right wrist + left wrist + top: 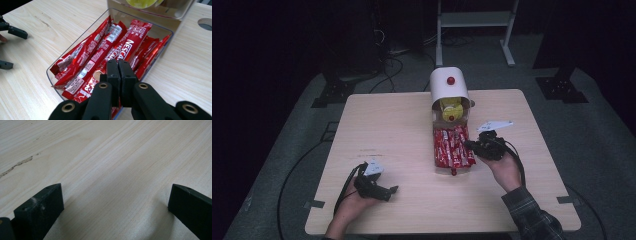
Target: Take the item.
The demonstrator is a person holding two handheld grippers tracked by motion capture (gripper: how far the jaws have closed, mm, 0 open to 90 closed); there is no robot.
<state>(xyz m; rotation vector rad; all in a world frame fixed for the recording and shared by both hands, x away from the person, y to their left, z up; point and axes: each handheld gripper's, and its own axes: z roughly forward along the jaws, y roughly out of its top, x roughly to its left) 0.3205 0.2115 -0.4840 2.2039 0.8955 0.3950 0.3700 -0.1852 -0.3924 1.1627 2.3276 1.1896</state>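
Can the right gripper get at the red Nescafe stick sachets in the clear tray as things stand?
Probably yes. The right gripper sits at the near end of the clear plastic tray, which is open on top, over the red Nescafe stick sachets. Its jaws are shut and would need to open first.

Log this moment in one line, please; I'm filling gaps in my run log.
left gripper: open, low over bare table | right gripper: shut, over the clear tray of red packets | dispenser: behind tray

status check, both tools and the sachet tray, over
Left tool open, low over bare table. Right tool shut over the clear tray of red sachets; whether it grips one, cannot tell. Nothing in the way.
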